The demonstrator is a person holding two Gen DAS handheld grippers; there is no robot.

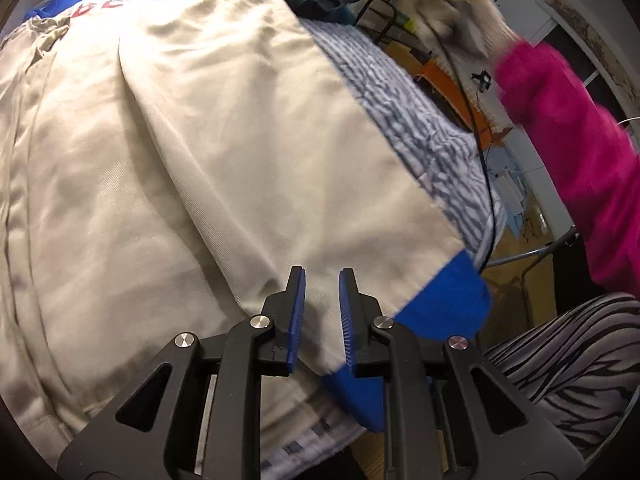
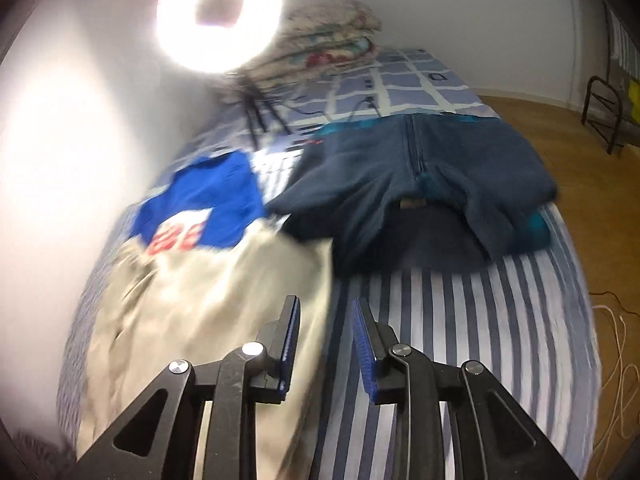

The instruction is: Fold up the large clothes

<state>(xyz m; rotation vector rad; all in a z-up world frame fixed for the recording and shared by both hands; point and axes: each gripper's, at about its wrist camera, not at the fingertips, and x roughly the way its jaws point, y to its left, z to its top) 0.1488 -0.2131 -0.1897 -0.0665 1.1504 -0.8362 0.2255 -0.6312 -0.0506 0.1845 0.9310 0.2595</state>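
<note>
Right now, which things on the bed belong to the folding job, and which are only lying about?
For the job:
- beige and blue garment
- dark blue jacket
- left hand-held gripper
- right hand-held gripper

Lying about:
- ring light
- stack of blankets
- striped bed cover

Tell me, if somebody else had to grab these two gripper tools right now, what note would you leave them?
Left gripper: jaws slightly apart, nothing clamped, low over the cream garment near its blue cuff.
Right gripper: open and empty, above the striped bedsheet beside the garment's edge.
Things: the cream and blue garment lies spread along the wall side of the bed; a dark blue jacket lies further up the bed, and it looks loosely folded.
Done: the cream garment looks laid out, with some wrinkles.
Left: fold the cream garment; none of its folds is visible yet. Tidy the jacket if needed.
</note>
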